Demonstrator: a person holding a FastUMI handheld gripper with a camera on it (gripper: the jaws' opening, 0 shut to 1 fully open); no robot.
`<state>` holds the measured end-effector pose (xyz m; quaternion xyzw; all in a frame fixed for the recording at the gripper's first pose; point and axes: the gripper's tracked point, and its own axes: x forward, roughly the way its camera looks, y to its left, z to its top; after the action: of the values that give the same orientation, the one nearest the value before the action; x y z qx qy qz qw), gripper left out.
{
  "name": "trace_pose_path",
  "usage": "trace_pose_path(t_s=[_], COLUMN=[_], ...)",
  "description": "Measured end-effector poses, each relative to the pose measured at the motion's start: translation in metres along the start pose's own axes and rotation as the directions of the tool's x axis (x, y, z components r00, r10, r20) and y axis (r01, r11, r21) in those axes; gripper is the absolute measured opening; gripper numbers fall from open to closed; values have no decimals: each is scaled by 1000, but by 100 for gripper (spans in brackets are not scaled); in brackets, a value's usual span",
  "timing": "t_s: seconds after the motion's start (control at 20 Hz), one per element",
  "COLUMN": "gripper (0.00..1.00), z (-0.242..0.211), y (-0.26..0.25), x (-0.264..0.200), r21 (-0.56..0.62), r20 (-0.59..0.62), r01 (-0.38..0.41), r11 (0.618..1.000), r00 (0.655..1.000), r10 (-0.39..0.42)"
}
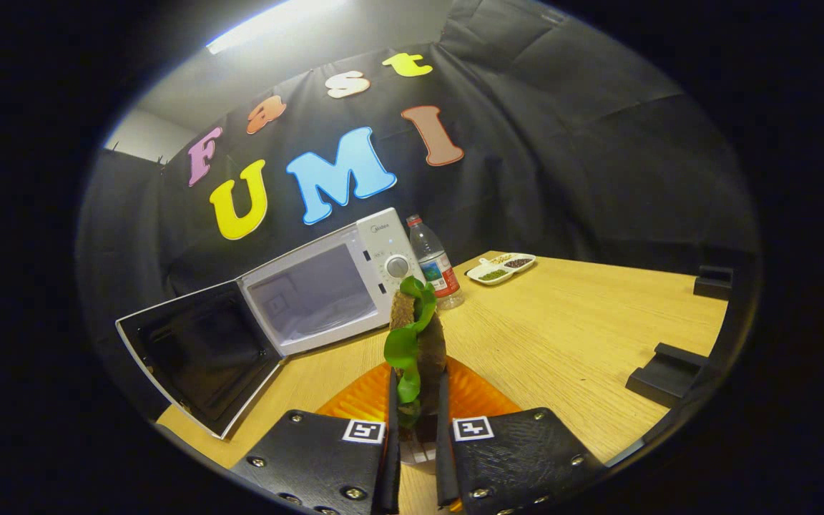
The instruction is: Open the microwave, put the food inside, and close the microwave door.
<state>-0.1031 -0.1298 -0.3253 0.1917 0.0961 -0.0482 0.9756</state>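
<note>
Food: a sandwich [419, 336] with dark brown bread and green leaves sticking out at the top and side, standing on edge.
Hand-held gripper: hand-held gripper [418, 422] with both fingers clamped on the sandwich's lower part.
Under it: an orange ribbed plate [476, 397], seemingly just below the food.
Microwave: white microwave [333, 286] beyond the fingers on the wooden surface [569, 336], door [201, 354] swung fully open, pale cavity showing.
Nearby: water bottle [435, 263] just beside the microwave; divided dish [501, 270] further back.

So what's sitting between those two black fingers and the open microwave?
In the gripper view, the gripper is shut on a sandwich with green leaves, above an orange plate. Beyond it, bare wooden table runs to the open microwave.
</note>
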Motion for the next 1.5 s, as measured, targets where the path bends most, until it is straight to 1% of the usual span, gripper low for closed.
trace_pose_path(t_s=[0.05, 0.25, 0.4, 0.55, 0.65, 0.9, 1.05, 1.15, 1.25, 1.5], gripper=[20, 20, 20, 20, 20, 20, 20, 20, 20, 20], z=[6, 25, 31, 37, 31, 25, 12, 7, 3, 0], y=[6, 52, 93, 137, 161, 200, 217, 224, 225, 241], x=[-2, 6, 26, 52, 71, 122, 163, 187, 211, 255], r21=[-11, -35, -68, -151, -174, -183, -148, -121, -140, -86], r20=[13, 34, 22, 33, 8, -9, -69, -89, -97, -120], r01=[-4, -69, -111, -141, -162, -157, -164, -158, -131, -136], r11=[1000, 997, 991, 978, 971, 970, 975, 980, 981, 987], r00=[1000, 997, 993, 989, 986, 987, 985, 985, 988, 985], r10=[4, 71, 113, 148, 166, 158, 156, 148, 118, 125])
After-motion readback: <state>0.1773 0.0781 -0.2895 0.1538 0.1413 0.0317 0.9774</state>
